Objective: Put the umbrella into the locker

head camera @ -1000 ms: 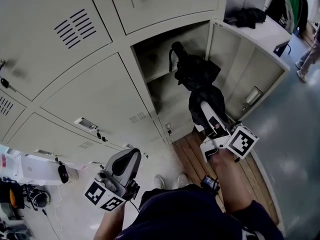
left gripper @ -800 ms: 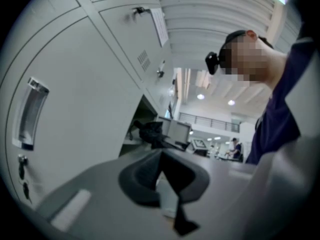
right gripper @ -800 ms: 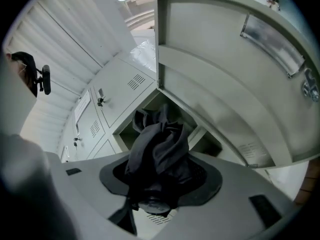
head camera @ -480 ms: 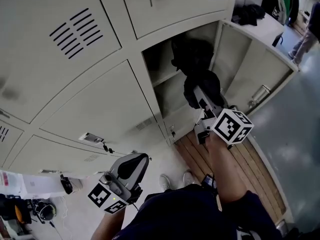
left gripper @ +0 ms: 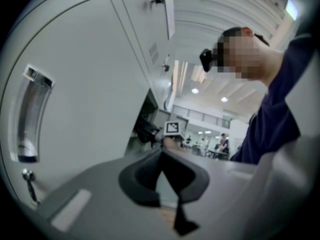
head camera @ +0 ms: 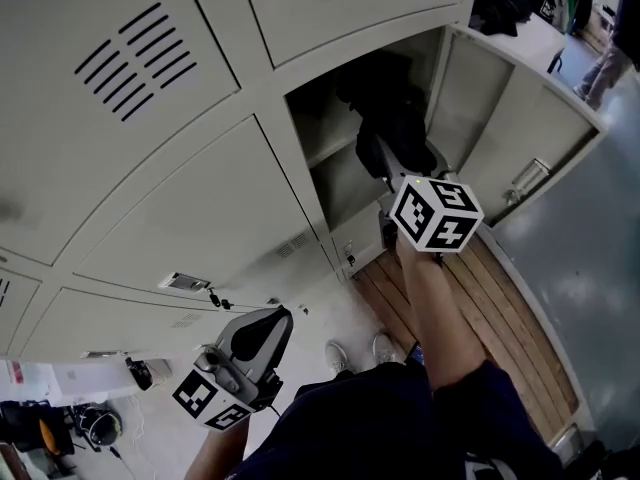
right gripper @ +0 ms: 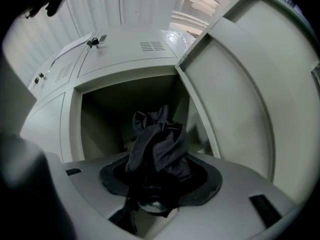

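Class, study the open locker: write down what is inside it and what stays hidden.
Inside the locker are a shelf and the end of the black umbrella, which is held by the right gripper. The umbrella and shadow hide the back of the upper part.

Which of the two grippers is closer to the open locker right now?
Right. The right gripper, gripping the black umbrella, is at the mouth of the open locker; the left gripper hangs low before closed doors, well short of it.

Cream metal lockers (head camera: 190,208) with dark vent slits (head camera: 135,60) fill the wall. At their foot, brown wooden floorboards (head camera: 505,313) run beside a smooth grey floor (head camera: 595,258). Round ceiling lights (left gripper: 195,90) glow in a bright hall beyond.
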Tool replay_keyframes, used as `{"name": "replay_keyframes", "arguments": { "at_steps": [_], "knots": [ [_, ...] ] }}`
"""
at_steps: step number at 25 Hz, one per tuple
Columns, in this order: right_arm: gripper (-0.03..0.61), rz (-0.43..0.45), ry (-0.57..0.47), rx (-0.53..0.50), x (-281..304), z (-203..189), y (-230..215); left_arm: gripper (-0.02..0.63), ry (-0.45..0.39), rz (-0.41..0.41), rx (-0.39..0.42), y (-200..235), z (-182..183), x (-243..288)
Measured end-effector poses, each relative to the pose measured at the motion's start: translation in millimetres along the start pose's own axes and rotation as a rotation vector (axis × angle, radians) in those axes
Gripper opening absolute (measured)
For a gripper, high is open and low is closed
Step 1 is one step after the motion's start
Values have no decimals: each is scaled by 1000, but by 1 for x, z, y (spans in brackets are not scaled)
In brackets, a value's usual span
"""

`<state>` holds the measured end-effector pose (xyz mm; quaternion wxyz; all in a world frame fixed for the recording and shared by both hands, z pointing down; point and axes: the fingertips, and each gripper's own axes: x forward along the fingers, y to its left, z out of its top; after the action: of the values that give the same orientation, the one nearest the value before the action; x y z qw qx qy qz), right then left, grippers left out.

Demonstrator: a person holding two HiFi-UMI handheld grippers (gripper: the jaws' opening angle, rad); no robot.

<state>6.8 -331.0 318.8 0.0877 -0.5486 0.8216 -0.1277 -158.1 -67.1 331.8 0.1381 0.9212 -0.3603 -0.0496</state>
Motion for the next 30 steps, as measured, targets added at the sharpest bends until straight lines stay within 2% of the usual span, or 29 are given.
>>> {"name": "replay_keyframes", "arguments": {
  "at_steps": [5, 14, 30],
  "knots": [
    [211, -69, 8, -131, 20, 1, -3, 3, 10, 3, -11, 3, -3, -3],
    [210, -113, 42, -351, 57, 11, 2, 3, 15, 6, -18, 4, -4, -2],
    [212, -216, 212, -621, 102, 10, 1, 3, 9, 21, -39, 8, -6, 3]
  ]
}}
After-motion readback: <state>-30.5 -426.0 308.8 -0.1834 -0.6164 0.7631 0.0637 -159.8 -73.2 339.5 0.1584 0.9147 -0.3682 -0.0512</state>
